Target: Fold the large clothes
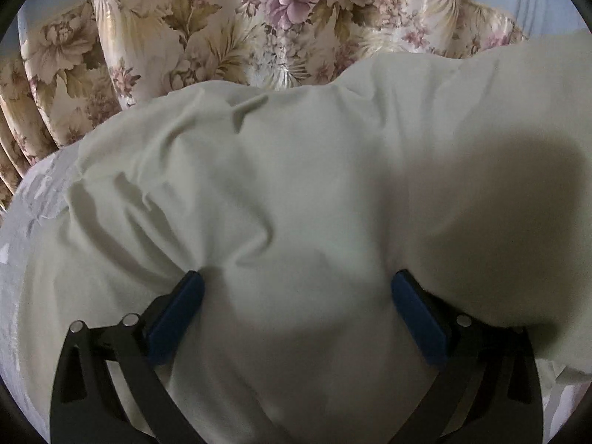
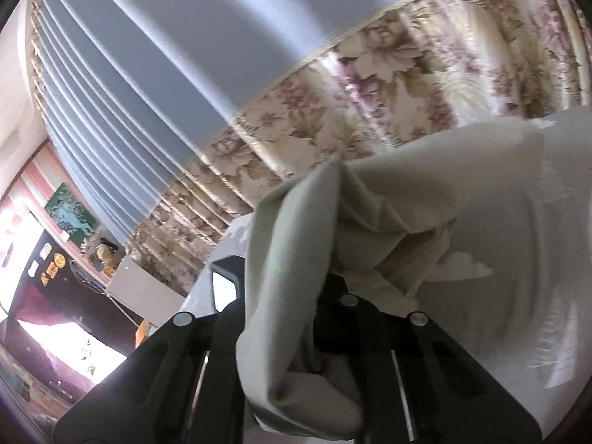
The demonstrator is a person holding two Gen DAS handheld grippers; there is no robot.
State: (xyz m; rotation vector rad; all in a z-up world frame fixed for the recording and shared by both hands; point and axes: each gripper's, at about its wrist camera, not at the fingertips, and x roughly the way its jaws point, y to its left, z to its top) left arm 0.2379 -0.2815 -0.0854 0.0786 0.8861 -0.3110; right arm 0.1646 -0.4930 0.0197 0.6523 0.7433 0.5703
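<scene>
A large pale cream garment (image 1: 296,185) lies spread and wrinkled over the bed and fills most of the left wrist view. My left gripper (image 1: 296,288) is open, its blue pads (image 1: 177,314) wide apart and pressed down on the cloth. In the right wrist view my right gripper (image 2: 296,270) is shut on a bunched fold of the same garment (image 2: 296,240), which drapes over the fingers and hides their tips. The gripper is tilted and holds the fold lifted above the bed.
A light grey patterned bedsheet (image 1: 33,214) lies under the garment. Floral curtains (image 1: 222,18) with blue drapes (image 2: 148,55) hang behind the bed. Furniture and a dark cabinet (image 2: 48,270) stand at the far left of the right wrist view.
</scene>
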